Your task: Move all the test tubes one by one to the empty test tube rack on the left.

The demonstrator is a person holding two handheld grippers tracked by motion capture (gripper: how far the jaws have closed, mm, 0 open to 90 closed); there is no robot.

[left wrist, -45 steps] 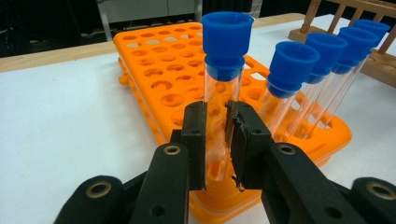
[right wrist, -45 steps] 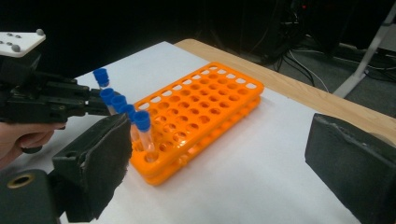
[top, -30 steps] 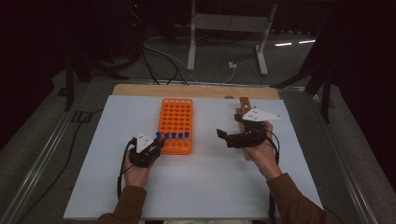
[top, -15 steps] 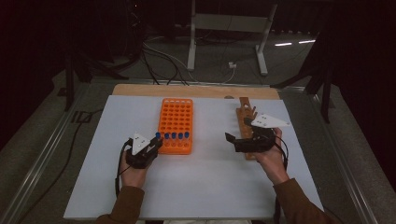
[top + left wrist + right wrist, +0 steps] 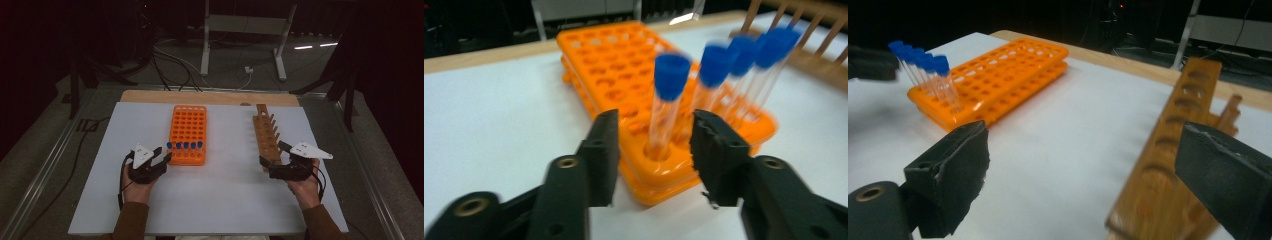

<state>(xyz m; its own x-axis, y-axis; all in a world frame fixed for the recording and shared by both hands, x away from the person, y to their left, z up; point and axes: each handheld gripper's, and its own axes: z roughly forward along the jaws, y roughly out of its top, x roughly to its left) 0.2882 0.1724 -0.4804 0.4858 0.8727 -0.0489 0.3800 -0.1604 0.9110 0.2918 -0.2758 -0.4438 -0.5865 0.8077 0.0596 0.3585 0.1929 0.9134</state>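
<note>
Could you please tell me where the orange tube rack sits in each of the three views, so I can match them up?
High view: the orange tube rack lies left of centre on the white table, just ahead of the left gripper.
Left gripper view: it lies centre, beyond the open jaws.
Right gripper view: it lies upper left, far across the table.
Shared landmark: the row of blue-capped tubes along its near edge.

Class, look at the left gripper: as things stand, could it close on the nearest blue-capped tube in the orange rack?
Probably yes. The left gripper is open, its jaws either side of the nearest tube, which stands at the near corner of the orange rack with nothing in between.
</note>
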